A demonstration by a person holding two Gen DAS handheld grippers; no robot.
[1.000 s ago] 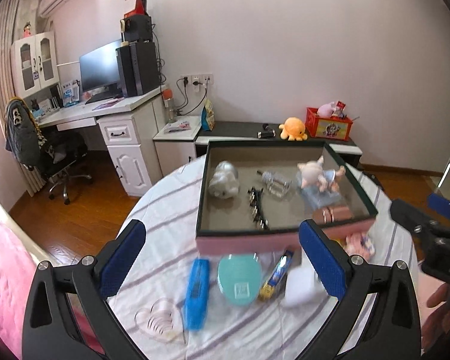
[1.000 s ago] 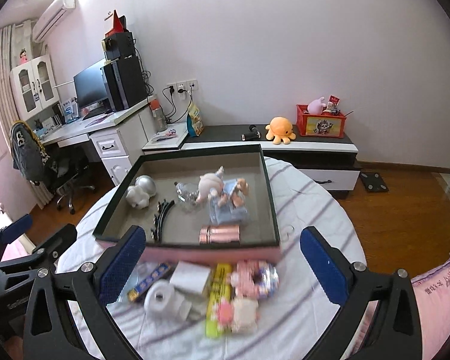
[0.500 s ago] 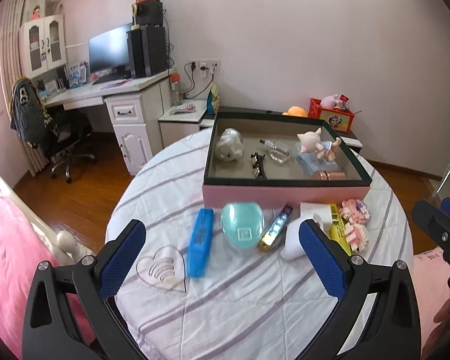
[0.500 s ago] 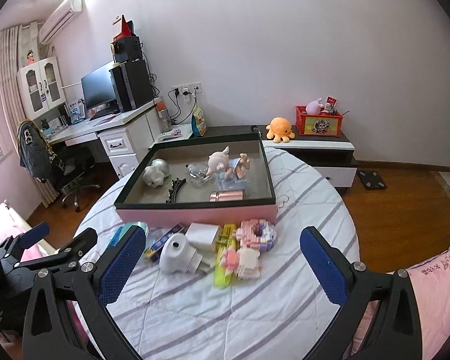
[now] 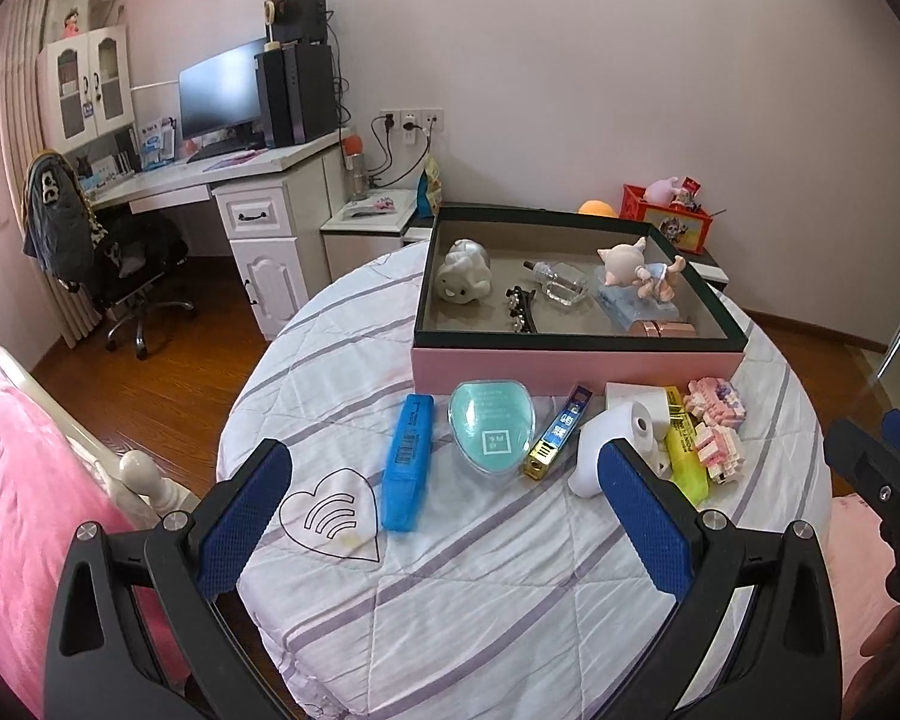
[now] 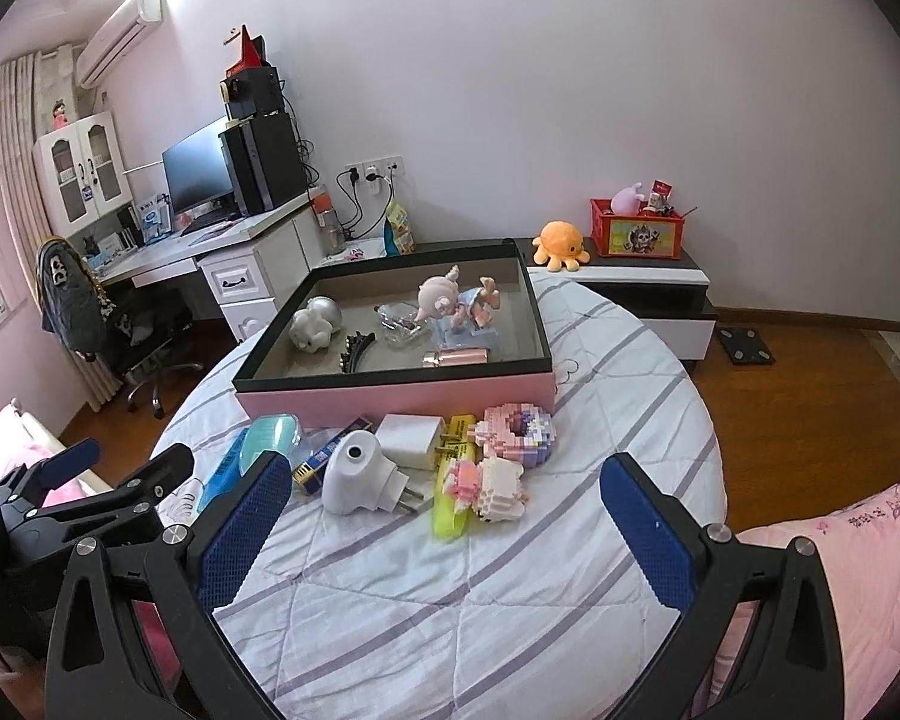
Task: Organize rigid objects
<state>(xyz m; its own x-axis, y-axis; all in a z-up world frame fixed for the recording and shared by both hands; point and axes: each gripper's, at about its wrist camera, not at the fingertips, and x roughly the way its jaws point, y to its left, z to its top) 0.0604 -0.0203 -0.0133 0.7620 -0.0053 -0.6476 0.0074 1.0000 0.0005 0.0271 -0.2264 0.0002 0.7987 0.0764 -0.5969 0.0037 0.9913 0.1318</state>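
I hold both the left hand-held gripper (image 5: 444, 507) and right hand-held gripper (image 6: 444, 510) wide open and empty above the desk (image 5: 450, 588), where loose items lie beside the pink tray (image 5: 576, 363).

Ahead of the left gripper (image 5: 450, 516), whose blue pads (image 5: 243, 516) look knurled and rubbery on matt black plastic, lies a quilted cloth (image 5: 480, 588). On it: a glossy clear heart (image 5: 333, 516), a blue plastic case (image 5: 408, 462), a smooth white plug (image 6: 357, 474) and studded brick toys (image 6: 516, 429). Beyond, a matt card box (image 6: 402, 399) holds a glass bottle (image 5: 561, 283).
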